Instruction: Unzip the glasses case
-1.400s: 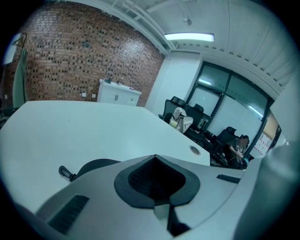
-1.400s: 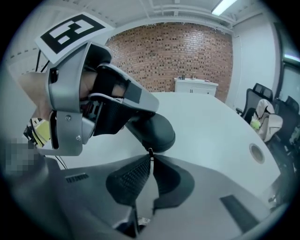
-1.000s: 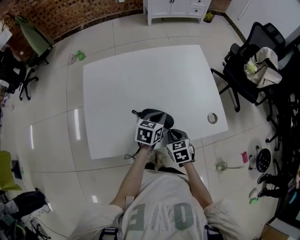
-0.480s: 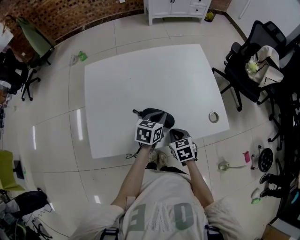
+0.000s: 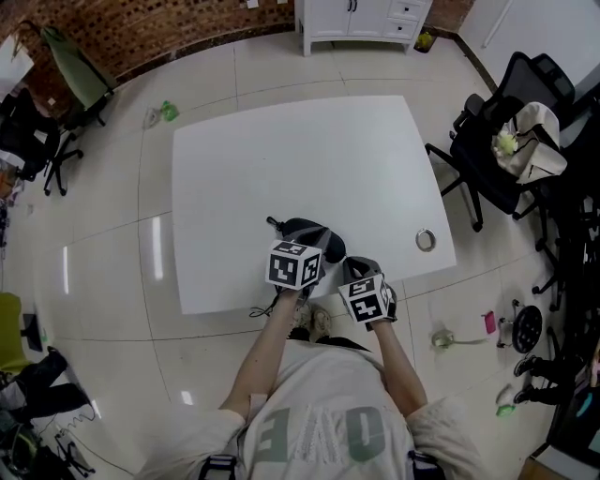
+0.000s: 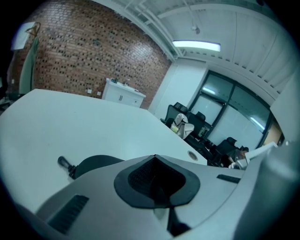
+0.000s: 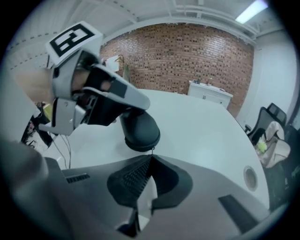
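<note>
A dark oval glasses case [image 5: 314,232] lies near the table's front edge, with a short strap and clasp [image 5: 272,223] at its left end. My left gripper [image 5: 307,246] is shut, and its black fingers [image 7: 133,101] rest on top of the case [image 7: 140,131]. In the left gripper view the case [image 6: 93,164] shows just left of the closed tips [image 6: 154,157]. My right gripper [image 7: 151,154] is shut at the case's near end. A thin metal zipper pull [image 7: 152,149] is pinched at its tips. The marker cube hides those tips in the head view [image 5: 347,267].
The white table [image 5: 300,141] has a round metal grommet [image 5: 425,240] near its right edge. A black office chair with a bag on it [image 5: 511,141] stands to the right. A white cabinet [image 5: 361,14] is beyond the far side.
Both grippers stay at the case. The right gripper's cube has rolled slightly. The head view has shifted a little.
</note>
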A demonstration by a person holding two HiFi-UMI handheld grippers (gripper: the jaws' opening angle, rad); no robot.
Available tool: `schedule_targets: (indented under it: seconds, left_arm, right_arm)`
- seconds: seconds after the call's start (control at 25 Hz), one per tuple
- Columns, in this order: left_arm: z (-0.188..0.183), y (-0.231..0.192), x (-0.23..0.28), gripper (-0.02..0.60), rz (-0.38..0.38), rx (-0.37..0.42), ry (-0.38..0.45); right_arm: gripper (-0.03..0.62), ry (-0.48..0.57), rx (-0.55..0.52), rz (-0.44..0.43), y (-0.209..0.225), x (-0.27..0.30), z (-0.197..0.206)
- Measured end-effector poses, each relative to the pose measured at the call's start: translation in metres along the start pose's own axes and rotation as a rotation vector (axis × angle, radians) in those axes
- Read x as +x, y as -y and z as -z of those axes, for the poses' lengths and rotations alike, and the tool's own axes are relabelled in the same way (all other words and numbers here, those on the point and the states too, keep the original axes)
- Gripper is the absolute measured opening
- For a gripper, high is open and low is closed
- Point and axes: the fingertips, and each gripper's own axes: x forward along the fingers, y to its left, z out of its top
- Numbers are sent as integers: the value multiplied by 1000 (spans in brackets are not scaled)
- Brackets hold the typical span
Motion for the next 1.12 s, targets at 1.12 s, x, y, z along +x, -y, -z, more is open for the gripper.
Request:
schedule_targets:
  seconds: [1.12]
  left_arm:
    - [22,-1,-39,3,-96,203,45]
  right_arm:
    - [-2,20,-375,-321,-132,-16,9]
